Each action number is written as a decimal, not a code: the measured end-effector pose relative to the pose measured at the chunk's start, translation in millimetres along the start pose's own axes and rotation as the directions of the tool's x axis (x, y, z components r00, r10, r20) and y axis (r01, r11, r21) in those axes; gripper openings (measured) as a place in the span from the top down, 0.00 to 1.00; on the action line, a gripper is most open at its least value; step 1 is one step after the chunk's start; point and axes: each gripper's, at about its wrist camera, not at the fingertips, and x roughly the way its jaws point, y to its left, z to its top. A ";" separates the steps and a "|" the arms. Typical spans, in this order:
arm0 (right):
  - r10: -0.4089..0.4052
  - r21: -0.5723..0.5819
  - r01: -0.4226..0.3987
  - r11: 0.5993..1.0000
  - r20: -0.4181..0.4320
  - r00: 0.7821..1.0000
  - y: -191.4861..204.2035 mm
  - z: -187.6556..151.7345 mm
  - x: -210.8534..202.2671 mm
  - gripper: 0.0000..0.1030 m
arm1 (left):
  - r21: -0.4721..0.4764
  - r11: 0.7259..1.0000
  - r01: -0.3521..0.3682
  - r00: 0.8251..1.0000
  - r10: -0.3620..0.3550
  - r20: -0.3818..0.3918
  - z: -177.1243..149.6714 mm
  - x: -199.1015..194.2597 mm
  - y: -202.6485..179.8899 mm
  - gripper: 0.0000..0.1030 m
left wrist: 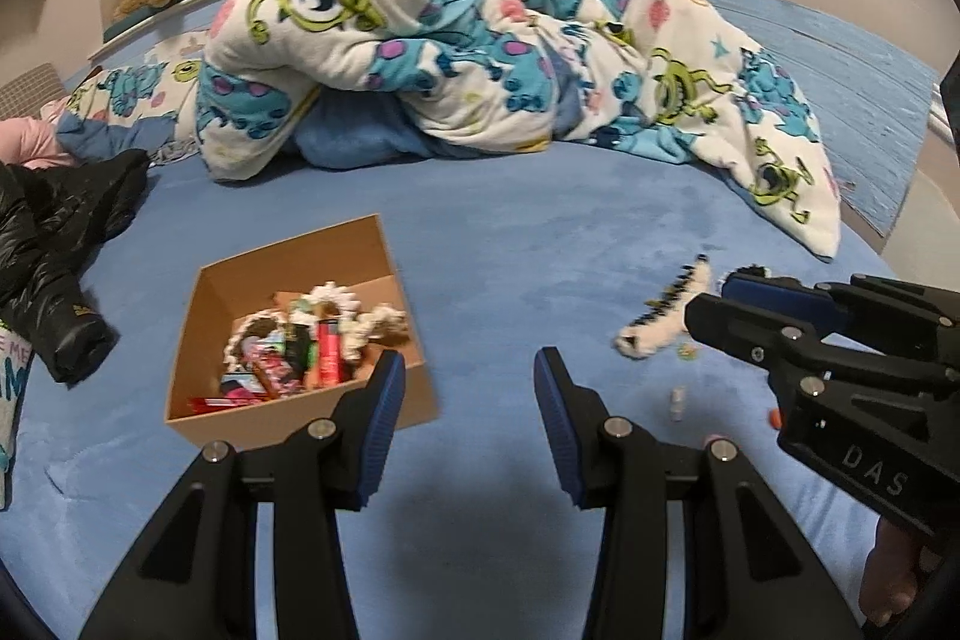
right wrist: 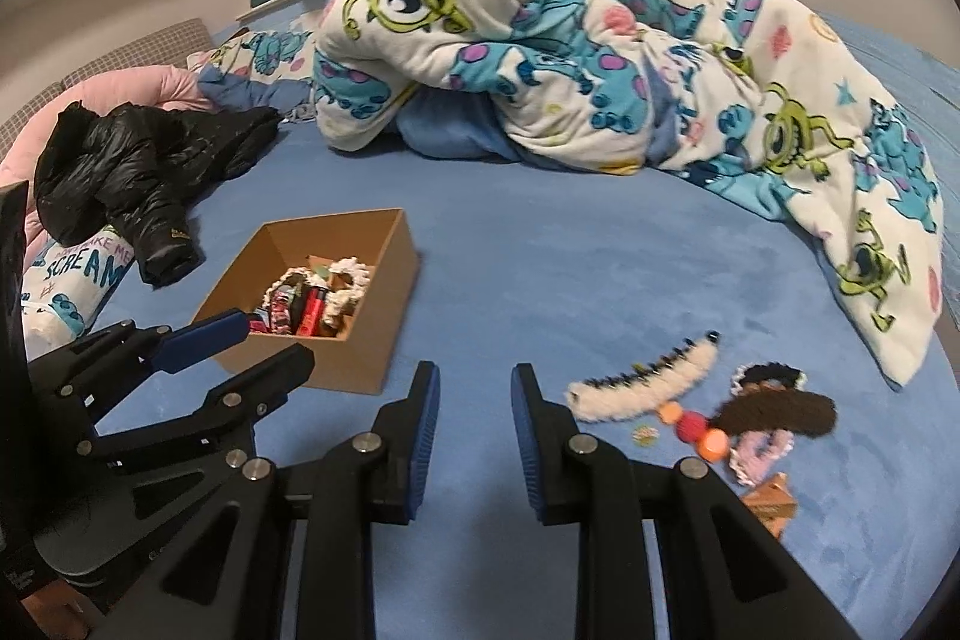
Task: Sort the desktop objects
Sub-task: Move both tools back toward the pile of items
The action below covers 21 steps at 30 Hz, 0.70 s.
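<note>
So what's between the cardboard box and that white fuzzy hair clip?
Only bare blue bedsheet between the cardboard box and the white fuzzy hair clip, per the right wrist view.

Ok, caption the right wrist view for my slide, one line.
Open right gripper hovers over the blue bed, between the part-filled cardboard box and loose fuzzy hair clips awaiting sorting.

The left tool [left wrist: 468,388] gapes empty beside the cardboard box [left wrist: 207,334] on the blue bedspread [left wrist: 540,244].

Brown cardboard box [right wrist: 336,358] on plain blue bedsheet [right wrist: 540,292]. White blanket [right wrist: 600,58] printed with green 1-eyed monsters and blue purple-spotted ones. Glossy black jacket [right wrist: 132,172].
</note>
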 end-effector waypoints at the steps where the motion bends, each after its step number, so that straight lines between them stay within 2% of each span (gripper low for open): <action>1: -0.006 0.004 0.006 1.000 0.000 1.000 -5.7 -2.2 -3.6 0.76 | 0.002 1.000 0.004 1.000 -0.004 0.000 0.1 -0.8 -4.4 0.56; 21: -0.092 0.075 0.092 0.993 0.004 0.996 -78.1 -43.7 -48.6 0.76 | 0.057 0.994 0.089 0.996 -0.087 -0.028 -10.0 -0.1 -90.3 0.56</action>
